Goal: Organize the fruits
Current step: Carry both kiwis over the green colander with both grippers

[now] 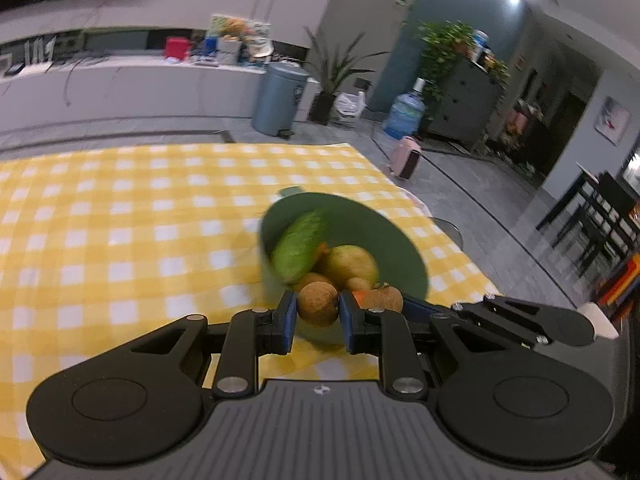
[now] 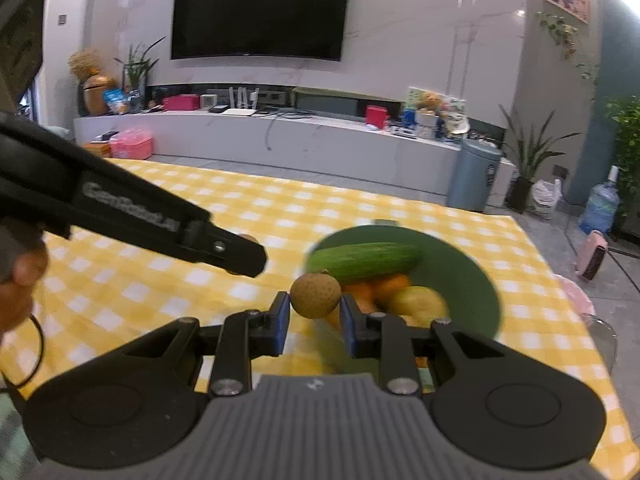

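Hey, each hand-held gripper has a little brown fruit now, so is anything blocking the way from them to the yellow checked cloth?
Nothing visible does. The left hand-held gripper is shut on a small brown fruit, the right hand-held gripper on another brown fruit. The green bowl lies just beyond; the checked cloth left of it shows nothing on it.

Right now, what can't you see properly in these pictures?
- Left wrist view: the cucumber is smeared by motion blur. The near rim of the green bowl is hidden behind the left gripper and its small brown fruit.
- Right wrist view: the fruit low in the bowl is blurred and partly hidden behind the right gripper. The picture's left edge cuts off the person's hand.
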